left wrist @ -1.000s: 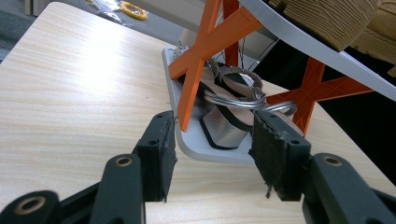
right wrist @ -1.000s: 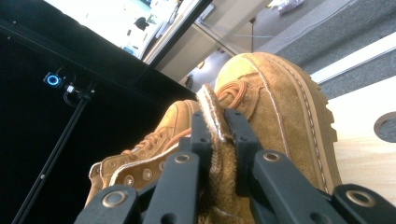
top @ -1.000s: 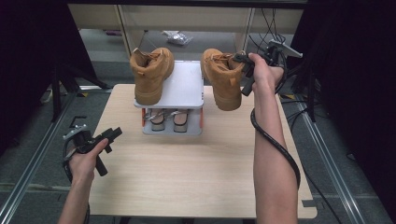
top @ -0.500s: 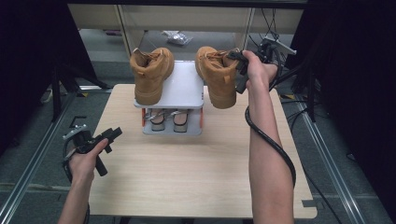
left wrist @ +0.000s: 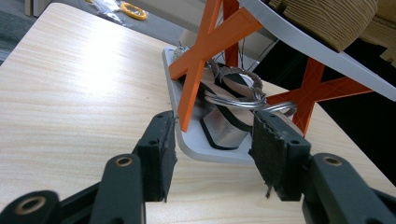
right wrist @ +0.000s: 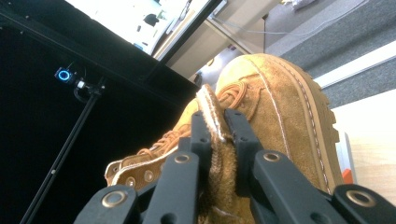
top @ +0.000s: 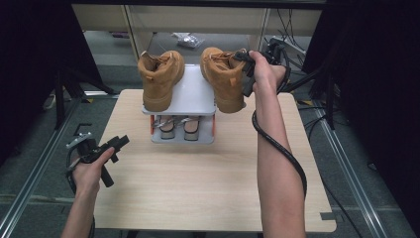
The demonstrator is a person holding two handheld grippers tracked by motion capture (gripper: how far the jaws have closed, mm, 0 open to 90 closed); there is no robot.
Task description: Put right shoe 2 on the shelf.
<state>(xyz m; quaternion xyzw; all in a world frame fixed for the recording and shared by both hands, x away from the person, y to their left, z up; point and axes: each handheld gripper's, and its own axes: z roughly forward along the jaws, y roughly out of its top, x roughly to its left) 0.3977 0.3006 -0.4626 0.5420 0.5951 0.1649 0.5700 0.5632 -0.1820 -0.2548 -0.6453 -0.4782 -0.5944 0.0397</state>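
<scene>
On the pale wooden table (top: 198, 183) we see a small two-tier shoe rack with a grey top shelf (top: 190, 96) and orange crossed side braces (left wrist: 210, 44). A tan suede lace-up boot (top: 158, 79) stands on the left side of that top shelf. On the lower tier lies a pair of sandals with silver metal loops (left wrist: 233, 100), tucked under the shelf between the braces. Past the far edge of the table, a clear plastic bag (top: 184, 39) lies on the grey floor.

The left gripper (top: 106, 148) hangs over the near left part of the table, pointing toward the rack, its jaws spread wide with nothing between them.

The right gripper (right wrist: 218, 135) pinches the fleecy collar of a second tan suede boot (top: 223, 79), its pads pressed on either side of the edge. This boot hangs at the right edge of the top shelf, its toe reaching past the shelf's front corner.
</scene>
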